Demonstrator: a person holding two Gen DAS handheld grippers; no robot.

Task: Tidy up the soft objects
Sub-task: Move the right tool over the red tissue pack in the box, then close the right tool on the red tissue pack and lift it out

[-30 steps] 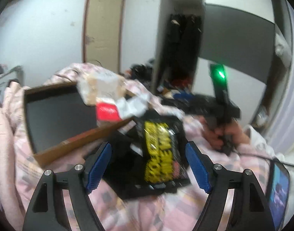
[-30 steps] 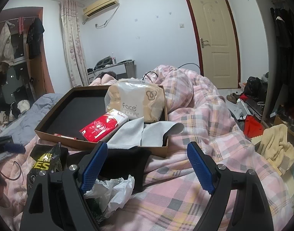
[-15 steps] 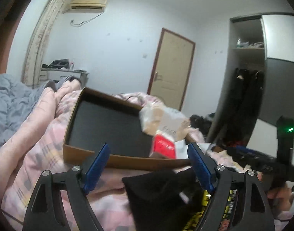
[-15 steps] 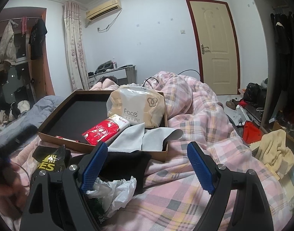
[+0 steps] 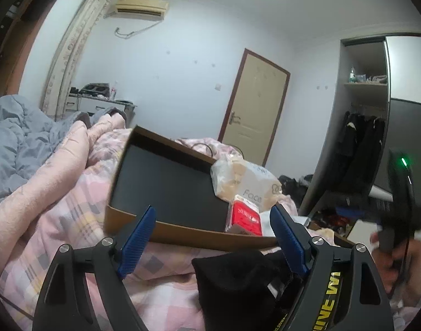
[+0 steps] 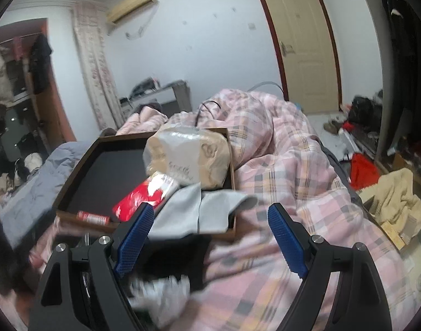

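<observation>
A brown cardboard box [image 5: 183, 233] [image 6: 72, 193] with a dark floor lies on the pink plaid quilt. It holds a beige tissue pack [image 5: 245, 184] [image 6: 188, 155], a red packet [image 5: 245, 216] [image 6: 144, 197] and a grey cloth [image 6: 194, 212] draped over its near wall. A black cloth [image 5: 235, 289] [image 6: 180, 256] lies on the quilt in front of the box, beside a black and yellow snack bag [image 5: 330, 306] and a crumpled white plastic bag [image 6: 160, 295]. My left gripper [image 5: 213, 237] is open and empty just above the black cloth. My right gripper [image 6: 207, 235] is open and empty above the box's near wall.
The pink plaid quilt [image 6: 287, 171] covers the bed, with a grey duvet [image 5: 17, 143] at the left. A small red tube [image 6: 93, 216] lies in the box. A door [image 6: 304, 47], a wardrobe [image 5: 362, 138] and floor clutter with a beige towel [image 6: 398, 201] stand to the right.
My left gripper has swung up and left from over the snack bag to face the box. My right gripper has moved forward toward the box, and its view is blurred.
</observation>
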